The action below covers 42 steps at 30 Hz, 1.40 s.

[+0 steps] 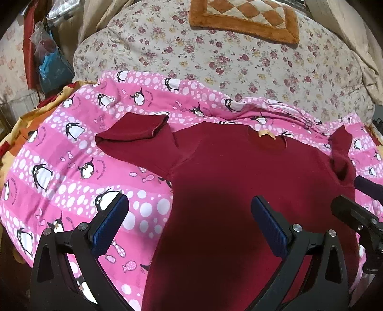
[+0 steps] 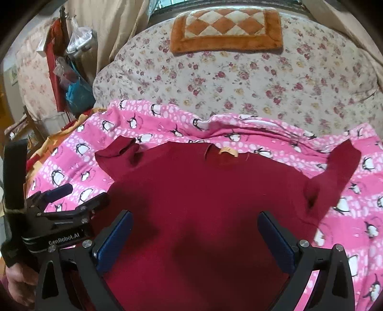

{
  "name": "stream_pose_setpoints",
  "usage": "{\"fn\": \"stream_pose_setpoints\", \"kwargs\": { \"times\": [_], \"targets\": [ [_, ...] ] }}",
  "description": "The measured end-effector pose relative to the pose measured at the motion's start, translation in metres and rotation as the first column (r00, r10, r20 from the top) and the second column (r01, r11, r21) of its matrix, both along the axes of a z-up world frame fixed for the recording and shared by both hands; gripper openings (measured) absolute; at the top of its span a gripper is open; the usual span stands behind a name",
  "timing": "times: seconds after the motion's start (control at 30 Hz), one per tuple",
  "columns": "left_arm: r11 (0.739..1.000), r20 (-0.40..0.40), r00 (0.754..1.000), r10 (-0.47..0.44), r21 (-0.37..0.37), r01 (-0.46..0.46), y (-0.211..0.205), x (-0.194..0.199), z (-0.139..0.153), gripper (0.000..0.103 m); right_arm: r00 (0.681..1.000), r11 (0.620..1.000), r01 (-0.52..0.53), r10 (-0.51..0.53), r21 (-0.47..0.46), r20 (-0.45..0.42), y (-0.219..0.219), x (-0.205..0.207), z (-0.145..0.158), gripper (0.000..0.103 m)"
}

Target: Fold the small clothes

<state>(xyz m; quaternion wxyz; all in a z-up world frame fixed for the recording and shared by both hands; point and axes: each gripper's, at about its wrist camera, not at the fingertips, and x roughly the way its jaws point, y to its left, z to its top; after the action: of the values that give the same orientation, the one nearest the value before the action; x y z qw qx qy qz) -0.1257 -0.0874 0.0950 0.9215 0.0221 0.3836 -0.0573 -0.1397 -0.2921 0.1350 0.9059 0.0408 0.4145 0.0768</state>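
Red shirt [image 1: 239, 191] flat on penguin blanket [image 1: 71, 148] — left gripper [image 1: 189, 215] (jaws apart) above

shirt [image 1: 239, 191] lies on penguin sheet [image 1: 71, 148] | quilt [image 1: 239, 67] lies behind sheet | mat [image 1: 244, 19] lies on quilt, far side | bags [image 1: 50, 64] hang left of quilt

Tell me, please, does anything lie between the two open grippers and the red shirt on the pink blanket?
Nothing visible does. The red shirt lies spread on the pink blanket, and the left gripper and right gripper are both open directly above its bare fabric.
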Motion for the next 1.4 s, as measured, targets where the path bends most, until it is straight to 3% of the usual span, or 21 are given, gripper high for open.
{"fn": "stream_pose_setpoints", "kwargs": {
  "times": [0.47,0.87,1.13,1.4],
  "targets": [
    [1.000,-0.029,0.999,0.012,0.002,-0.012,0.006,0.014,-0.014,0.102,0.996,0.997,-0.008,0.001,-0.078,-0.087,0.016,0.028,-0.022,0.103],
    [1.000,-0.040,0.999,0.005,0.002,-0.005,0.004,0.015,-0.023,0.102,0.996,0.979,-0.005,-0.013,-0.205,-0.089,0.026,0.031,-0.034,0.103],
    [1.000,-0.051,0.999,0.011,0.012,-0.010,0.009,0.019,-0.023,0.102,0.993,0.979,0.000,-0.023,-0.204,-0.112,0.024,0.040,-0.041,0.103],
    [0.996,-0.006,0.999,0.033,0.082,-0.032,0.035,0.031,-0.003,0.102,0.993,0.987,0.017,-0.036,-0.163,-0.114,0.027,0.050,-0.041,0.103]
  ]
}}
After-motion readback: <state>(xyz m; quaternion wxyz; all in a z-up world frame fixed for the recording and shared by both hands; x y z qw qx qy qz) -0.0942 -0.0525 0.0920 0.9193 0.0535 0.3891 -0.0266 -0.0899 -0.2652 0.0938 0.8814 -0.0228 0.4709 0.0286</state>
